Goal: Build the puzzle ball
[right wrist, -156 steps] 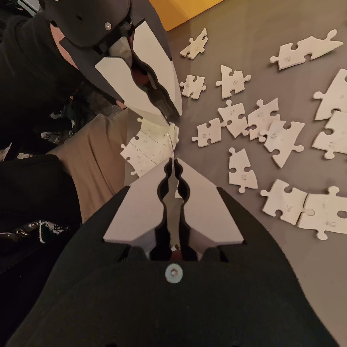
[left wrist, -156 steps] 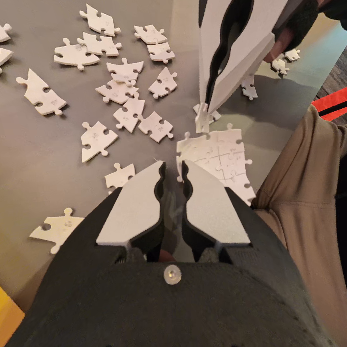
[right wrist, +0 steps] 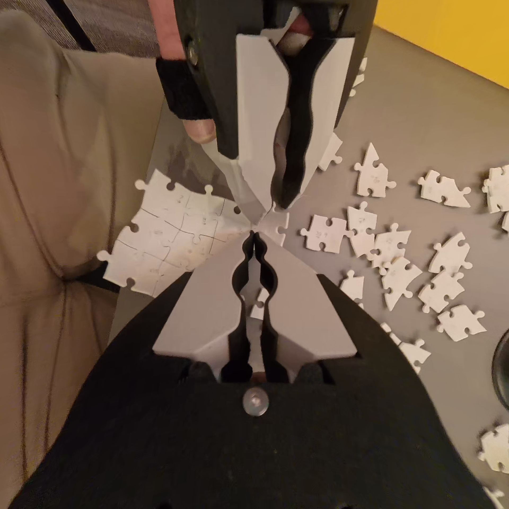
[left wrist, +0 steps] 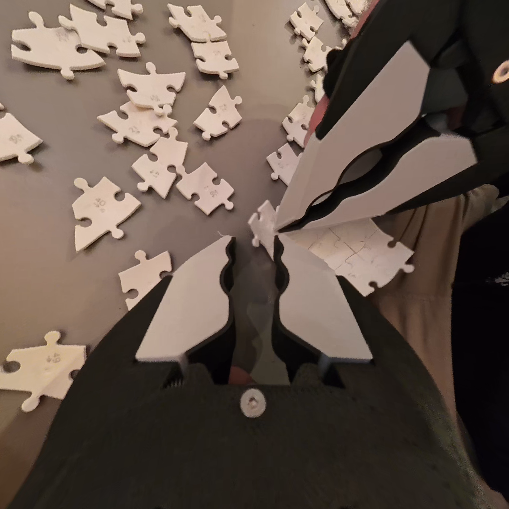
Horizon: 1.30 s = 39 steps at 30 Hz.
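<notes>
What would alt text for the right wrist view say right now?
The right tongs, shut, and the left tongs, slightly open, meet tip to tip over one white piece at the edge of a joined puzzle panel. The panel overhangs the grey table toward a tan trouser leg; loose pieces lie scattered right.

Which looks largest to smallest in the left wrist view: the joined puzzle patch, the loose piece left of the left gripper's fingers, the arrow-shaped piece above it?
1. Joined puzzle patch, though partly hidden.
2 and 3. Arrow-shaped piece and loose piece beside the fingers: unsure, since the gripper hides part of the latter.
</notes>
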Motion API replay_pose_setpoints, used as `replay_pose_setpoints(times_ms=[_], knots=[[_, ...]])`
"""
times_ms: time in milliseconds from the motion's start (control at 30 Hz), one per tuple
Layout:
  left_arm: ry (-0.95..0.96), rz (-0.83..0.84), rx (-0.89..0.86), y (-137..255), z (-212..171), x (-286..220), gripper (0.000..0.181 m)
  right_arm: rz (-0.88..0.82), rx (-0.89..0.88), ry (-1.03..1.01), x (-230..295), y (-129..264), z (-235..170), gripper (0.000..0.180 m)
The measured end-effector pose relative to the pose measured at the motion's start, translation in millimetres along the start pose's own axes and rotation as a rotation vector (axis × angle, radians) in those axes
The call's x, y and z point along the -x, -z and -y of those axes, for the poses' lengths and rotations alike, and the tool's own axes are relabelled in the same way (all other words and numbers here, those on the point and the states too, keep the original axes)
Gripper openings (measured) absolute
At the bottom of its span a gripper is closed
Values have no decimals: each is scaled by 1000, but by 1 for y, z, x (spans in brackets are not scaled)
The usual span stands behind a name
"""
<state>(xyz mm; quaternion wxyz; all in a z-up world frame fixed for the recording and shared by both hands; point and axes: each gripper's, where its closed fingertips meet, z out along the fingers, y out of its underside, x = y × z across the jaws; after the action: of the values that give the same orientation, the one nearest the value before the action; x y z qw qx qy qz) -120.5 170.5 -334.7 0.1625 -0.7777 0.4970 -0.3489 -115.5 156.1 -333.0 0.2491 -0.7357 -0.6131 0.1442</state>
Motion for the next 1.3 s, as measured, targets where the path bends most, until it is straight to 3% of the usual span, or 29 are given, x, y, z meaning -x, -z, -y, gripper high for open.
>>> replay_pose_setpoints(times_ms=[333,667,933,1300], knots=[[3,-26,-18,-1,1,-1,23,31,-157,-215,-15,52,1,0],[12,-31,-37,-1,4,-1,10,12,-56,-399,-17,74,-58,8],[41,-31,-77,5,6,0,7,-45,35,-426,-20,83,-97,13],[66,-43,-109,13,1,-3,5,12,84,-408,9,84,-125,19]])
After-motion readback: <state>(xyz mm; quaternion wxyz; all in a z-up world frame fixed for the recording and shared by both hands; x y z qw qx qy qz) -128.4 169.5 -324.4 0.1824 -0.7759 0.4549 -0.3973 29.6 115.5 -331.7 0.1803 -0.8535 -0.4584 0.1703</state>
